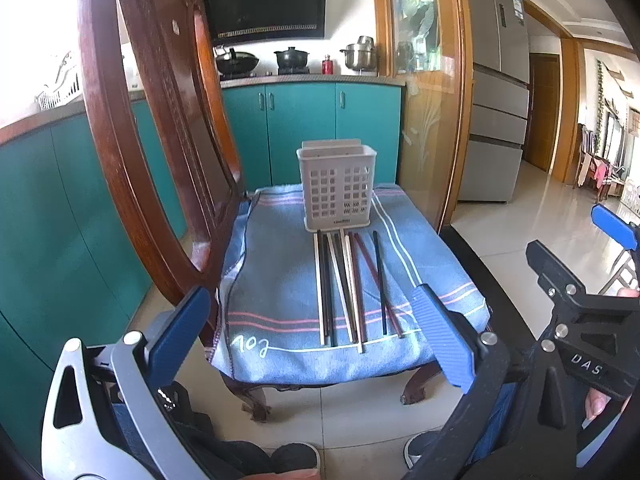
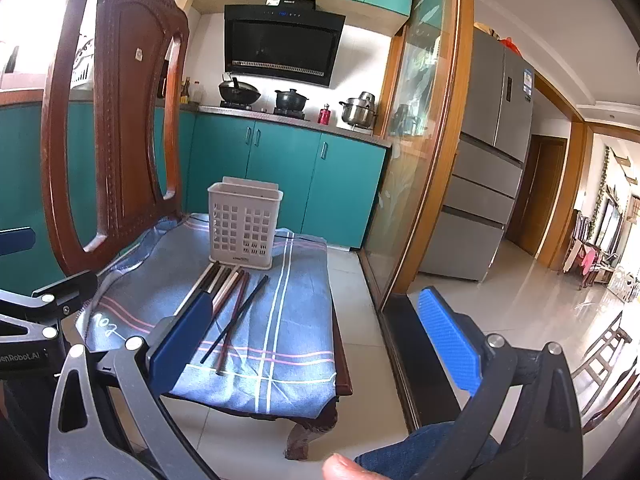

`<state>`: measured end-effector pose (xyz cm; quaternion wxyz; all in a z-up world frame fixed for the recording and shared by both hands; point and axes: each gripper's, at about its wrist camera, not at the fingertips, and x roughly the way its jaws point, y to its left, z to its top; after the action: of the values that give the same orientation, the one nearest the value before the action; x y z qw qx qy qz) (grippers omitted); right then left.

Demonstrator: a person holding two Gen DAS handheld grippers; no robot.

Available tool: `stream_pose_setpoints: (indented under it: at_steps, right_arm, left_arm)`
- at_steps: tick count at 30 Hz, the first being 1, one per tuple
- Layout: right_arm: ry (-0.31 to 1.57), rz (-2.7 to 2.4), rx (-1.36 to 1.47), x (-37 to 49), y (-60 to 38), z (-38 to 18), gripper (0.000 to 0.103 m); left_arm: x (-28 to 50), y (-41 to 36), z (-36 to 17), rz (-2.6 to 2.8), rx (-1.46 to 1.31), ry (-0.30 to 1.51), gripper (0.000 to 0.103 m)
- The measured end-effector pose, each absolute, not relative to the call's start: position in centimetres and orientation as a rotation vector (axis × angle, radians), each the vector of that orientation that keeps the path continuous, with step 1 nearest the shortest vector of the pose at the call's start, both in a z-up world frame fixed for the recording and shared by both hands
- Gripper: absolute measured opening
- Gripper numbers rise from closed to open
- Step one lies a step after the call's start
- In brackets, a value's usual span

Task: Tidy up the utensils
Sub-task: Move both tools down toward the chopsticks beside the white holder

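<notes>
several chopsticks [image 1: 348, 284] are laid side by side, some touching, on a blue striped cloth [image 1: 280, 272] spread over a wooden chair seat, with their far ends just in front of a white slotted utensil holder [image 1: 337, 184] that stands upright at the back of the seat. both grippers are held short of the seat, apart from the sticks: the left gripper [image 1: 312, 332] is seen with its fingers spread wide and nothing between them, and the right gripper [image 2: 316, 344] likewise, open and empty. because the sticks are thin, low and packed close, two may be caught at once, or one may be rolled aside or pivoted in the fingers. the cloth may be dragged and bunched. the light holder may be tipped or pushed back off the seat if it is struck by a stick on insertion.
</notes>
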<state>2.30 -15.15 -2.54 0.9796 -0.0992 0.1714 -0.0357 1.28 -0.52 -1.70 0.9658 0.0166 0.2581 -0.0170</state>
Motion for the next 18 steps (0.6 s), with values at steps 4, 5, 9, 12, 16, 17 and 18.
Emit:
stream_pose_setpoints:
  at_steps: [4, 5, 9, 12, 16, 17, 18]
  right_arm:
    - [0.367, -0.147, -0.276, 4.0, -15.2, -3.2, 0.100]
    - [0.388, -0.158, -0.295, 4.9, -15.3, -3.4, 0.100]
    - [0.603, -0.162, -0.327, 9.8, -17.1, -5.6, 0.100]
    - [0.713, -0.187, -0.283, 12.7, -18.9, -7.1, 0.100]
    - [0.813, -0.177, -0.165, 16.1, -20.6, -7.9, 0.100]
    - [0.840, -0.168, -0.140, 17.2, -20.8, -8.3, 0.099]
    - [0.861, -0.150, -0.117, 18.3, -20.9, -8.6, 0.096]
  left_arm:
    - [2.6, -0.2, -3.2, -0.041, 0.023, 0.573, 0.100]
    - [3.3, -0.2, -3.6, -0.047, 0.020, 0.593, 0.100]
    - [6.3, -0.7, -4.9, -0.052, 0.057, 0.678, 0.100]
    - [9.8, -1.5, -5.0, -0.030, 0.133, 0.736, 0.100]
    - [15.9, -2.6, -4.4, -0.060, 0.235, 0.788, 0.100]
    - [17.0, -2.8, -4.4, -0.057, 0.249, 0.789, 0.099]
    - [18.4, -2.9, -4.4, -0.054, 0.260, 0.791, 0.096]
